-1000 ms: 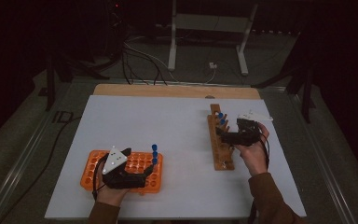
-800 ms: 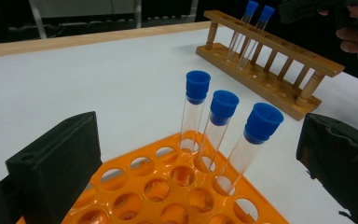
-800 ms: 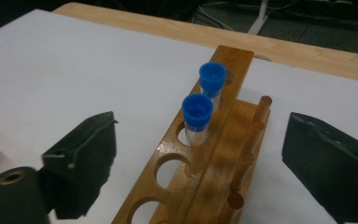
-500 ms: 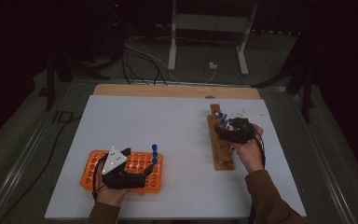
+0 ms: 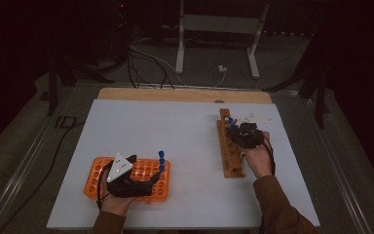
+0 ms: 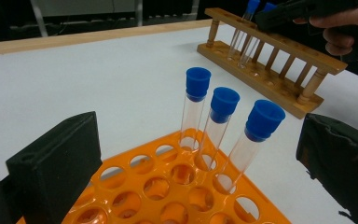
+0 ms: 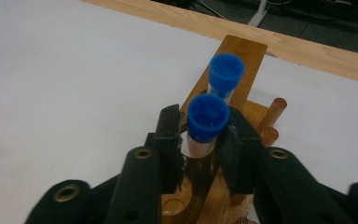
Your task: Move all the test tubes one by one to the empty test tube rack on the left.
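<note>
My right tongs (image 7: pixel 200 149), just closing, grip a blue-capped test tube (image 7: pixel 207 122) standing in the wooden rack (image 7: pixel 240 52) on the white worktop (image 5: pixel 175 126). My left tongs (image 6: pixel 200 163) stand open around three capped tubes (image 6: pixel 223 121) in the orange rack (image 6: pixel 168 186).

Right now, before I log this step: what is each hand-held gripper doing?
Left hand-held gripper: open, holding nothing, over the orange rack.
Right hand-held gripper: just closed on a blue-capped tube in the wooden rack.
</note>
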The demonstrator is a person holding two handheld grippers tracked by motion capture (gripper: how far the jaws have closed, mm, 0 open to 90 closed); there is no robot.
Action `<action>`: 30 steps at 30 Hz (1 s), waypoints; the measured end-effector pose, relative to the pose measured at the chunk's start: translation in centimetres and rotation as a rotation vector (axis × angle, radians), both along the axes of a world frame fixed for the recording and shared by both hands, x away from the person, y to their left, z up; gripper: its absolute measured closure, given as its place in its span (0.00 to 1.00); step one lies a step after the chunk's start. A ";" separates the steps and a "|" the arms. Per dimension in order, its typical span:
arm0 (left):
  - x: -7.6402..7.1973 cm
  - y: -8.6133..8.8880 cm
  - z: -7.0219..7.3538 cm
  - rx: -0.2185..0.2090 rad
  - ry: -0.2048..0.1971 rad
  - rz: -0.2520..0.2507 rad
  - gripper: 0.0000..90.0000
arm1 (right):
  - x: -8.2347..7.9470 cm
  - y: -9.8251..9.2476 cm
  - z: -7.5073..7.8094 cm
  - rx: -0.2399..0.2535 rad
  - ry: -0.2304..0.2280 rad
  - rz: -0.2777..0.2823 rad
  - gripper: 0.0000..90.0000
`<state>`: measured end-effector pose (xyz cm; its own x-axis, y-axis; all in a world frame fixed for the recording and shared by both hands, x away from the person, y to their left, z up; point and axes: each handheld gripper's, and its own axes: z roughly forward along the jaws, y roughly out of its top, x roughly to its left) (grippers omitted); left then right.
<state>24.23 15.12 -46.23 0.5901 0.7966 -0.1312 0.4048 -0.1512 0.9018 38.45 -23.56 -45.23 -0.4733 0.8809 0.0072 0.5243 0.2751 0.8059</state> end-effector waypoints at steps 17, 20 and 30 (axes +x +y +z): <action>0.0 -0.1 -0.1 0.003 0.007 0.001 0.01 | 0.1 0.6 -0.1 -0.022 -0.017 -0.012 0.85; 0.0 -0.1 -0.2 0.005 0.007 -0.003 0.01 | 0.0 0.6 0.0 -0.024 -0.018 -0.009 0.85; 0.0 -0.2 -0.2 0.008 0.010 -0.009 0.01 | -0.1 0.4 0.4 -0.018 -0.022 -0.029 0.85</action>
<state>24.27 14.91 -46.47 0.5960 0.7923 -0.1306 0.4121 -0.1623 0.8966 38.30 -23.19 -44.87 -0.4478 0.8939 -0.0191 0.5140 0.2749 0.8125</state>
